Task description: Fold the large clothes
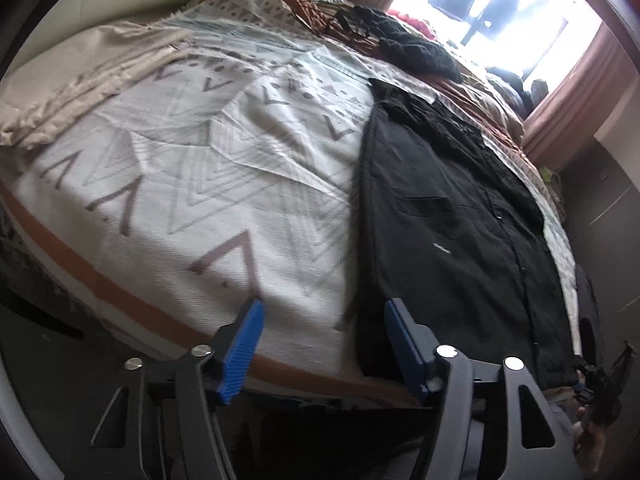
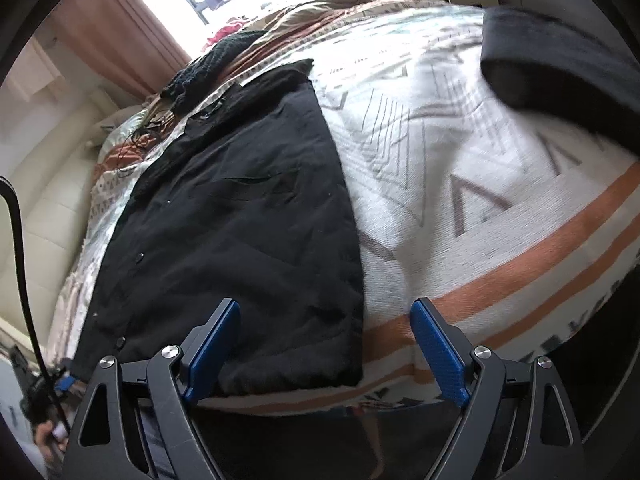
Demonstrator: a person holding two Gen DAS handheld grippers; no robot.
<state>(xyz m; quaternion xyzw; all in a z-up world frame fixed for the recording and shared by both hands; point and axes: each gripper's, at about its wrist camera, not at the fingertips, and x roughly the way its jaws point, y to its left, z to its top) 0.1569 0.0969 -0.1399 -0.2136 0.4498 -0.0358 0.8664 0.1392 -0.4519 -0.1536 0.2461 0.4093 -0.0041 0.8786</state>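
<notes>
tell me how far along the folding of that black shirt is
Done: the black shirt lies on the bedspread as a long narrow panel with straight side edges, so its sides look already folded in. In hand: nothing; the left hand-held gripper and right hand-held gripper hover open near its bottom hem. Left: folding it lengthwise, hem toward collar.

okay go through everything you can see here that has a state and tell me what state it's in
Black button-front garment: lying flat on the bed, partly folded lengthwise.
Patterned white bedspread: spread out, slightly rumpled.
Dark knitted item: bunched at the far side.
Left gripper: open, empty.
Right gripper: open, empty.
</notes>
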